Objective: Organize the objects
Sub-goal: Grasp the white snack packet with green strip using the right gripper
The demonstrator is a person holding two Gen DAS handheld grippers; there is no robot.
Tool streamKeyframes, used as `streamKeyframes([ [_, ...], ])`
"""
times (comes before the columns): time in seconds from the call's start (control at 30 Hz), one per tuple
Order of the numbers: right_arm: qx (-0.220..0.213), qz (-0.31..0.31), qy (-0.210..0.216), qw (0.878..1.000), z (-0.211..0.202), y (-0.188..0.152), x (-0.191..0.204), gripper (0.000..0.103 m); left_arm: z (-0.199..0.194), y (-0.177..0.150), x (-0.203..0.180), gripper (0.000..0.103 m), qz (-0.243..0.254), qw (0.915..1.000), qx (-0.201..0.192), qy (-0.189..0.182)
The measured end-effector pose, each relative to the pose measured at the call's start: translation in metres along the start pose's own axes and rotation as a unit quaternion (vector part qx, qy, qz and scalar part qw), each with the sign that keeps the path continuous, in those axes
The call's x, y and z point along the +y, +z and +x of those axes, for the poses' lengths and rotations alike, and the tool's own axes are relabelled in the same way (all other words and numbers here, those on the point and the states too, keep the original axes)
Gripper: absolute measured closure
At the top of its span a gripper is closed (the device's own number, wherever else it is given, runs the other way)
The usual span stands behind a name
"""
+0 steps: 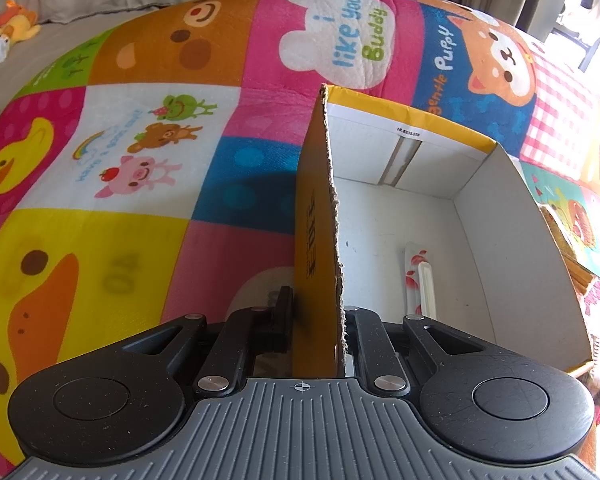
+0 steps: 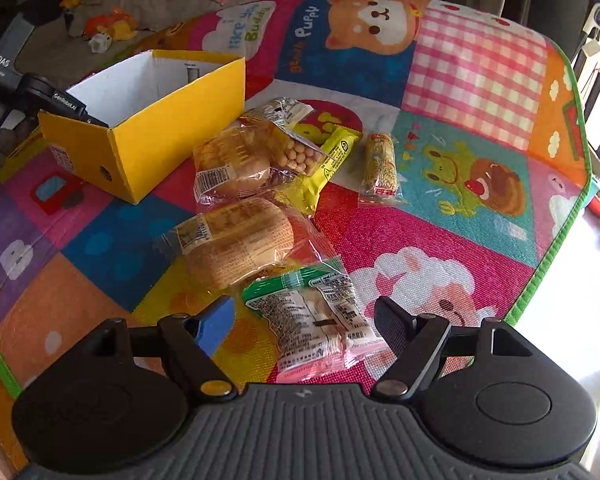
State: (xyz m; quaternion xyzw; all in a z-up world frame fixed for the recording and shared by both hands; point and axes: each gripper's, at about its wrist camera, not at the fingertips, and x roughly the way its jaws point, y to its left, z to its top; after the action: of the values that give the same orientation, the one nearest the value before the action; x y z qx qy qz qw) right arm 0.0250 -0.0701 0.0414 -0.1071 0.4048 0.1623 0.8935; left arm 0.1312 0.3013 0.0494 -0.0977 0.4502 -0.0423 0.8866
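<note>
One yellow cardboard box (image 2: 148,136) on one cartoon play mat (image 2: 460,80), six snack packets outside it: two bread rolls (image 2: 236,248), one green-edged packet (image 2: 312,320), three more far right.

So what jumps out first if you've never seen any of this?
The loud cartoon play mat under everything, then the yellow box at its left, whose wall the left gripper pinches. Beside the box lies a heap of snack packets, and the nearest, a green-edged packet, sits between the open right gripper fingers.
</note>
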Motion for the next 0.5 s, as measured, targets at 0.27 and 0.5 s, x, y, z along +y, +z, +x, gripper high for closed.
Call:
streamKeyframes([
  [0.27,0.022,0.080,0.020,0.996,0.012,-0.003,-0.015,0.048,0.000,0.000,-0.001,0.089,0.006,1.0000,0.002,0.001],
  [0.5,0.040,0.059,0.003,0.997,-0.019,-0.019,0.016,0.055,0.001,0.001,-0.002,0.089,0.012,0.9999,0.003,0.005],
])
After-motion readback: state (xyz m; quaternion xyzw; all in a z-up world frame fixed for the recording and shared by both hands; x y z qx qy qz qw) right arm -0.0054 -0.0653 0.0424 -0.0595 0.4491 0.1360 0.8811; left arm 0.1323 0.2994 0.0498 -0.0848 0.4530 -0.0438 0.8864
